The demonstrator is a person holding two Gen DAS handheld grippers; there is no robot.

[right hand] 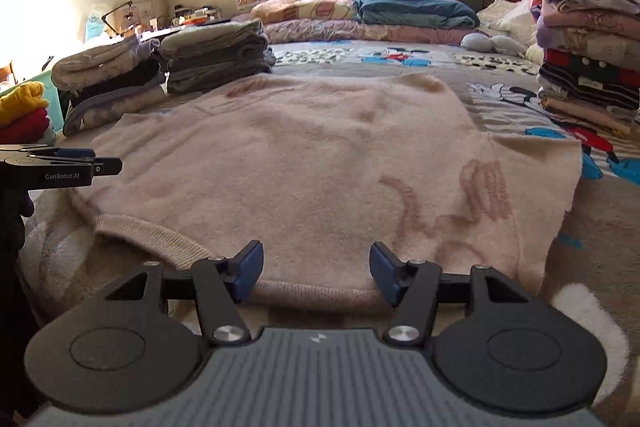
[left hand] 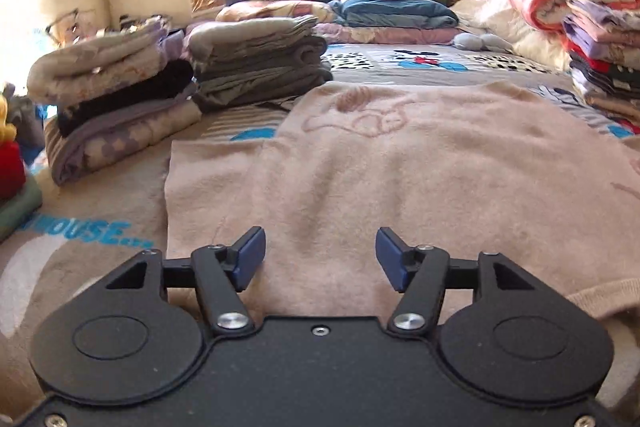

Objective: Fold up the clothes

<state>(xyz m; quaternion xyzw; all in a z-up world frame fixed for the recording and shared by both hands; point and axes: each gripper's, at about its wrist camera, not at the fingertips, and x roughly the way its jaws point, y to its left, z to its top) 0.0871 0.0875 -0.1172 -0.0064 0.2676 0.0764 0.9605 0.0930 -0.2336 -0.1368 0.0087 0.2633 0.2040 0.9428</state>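
A pale pink knitted sweater (left hand: 400, 163) lies flat on the bed, its sleeves folded in, with a faint drawn pattern on it. It also shows in the right wrist view (right hand: 304, 163), ribbed hem nearest me. My left gripper (left hand: 320, 259) is open and empty, just above the sweater's near left part. My right gripper (right hand: 316, 267) is open and empty, over the ribbed hem. The left gripper also shows at the left edge of the right wrist view (right hand: 80, 163), beside the sweater.
Folded stacks of grey and beige clothes (left hand: 256, 59) stand at the back left. A tall stack of folded clothes (right hand: 588, 59) stands at the right. Pillows and folded blankets (right hand: 416, 11) lie by the headboard. Red and yellow items (right hand: 24, 115) sit at the far left.
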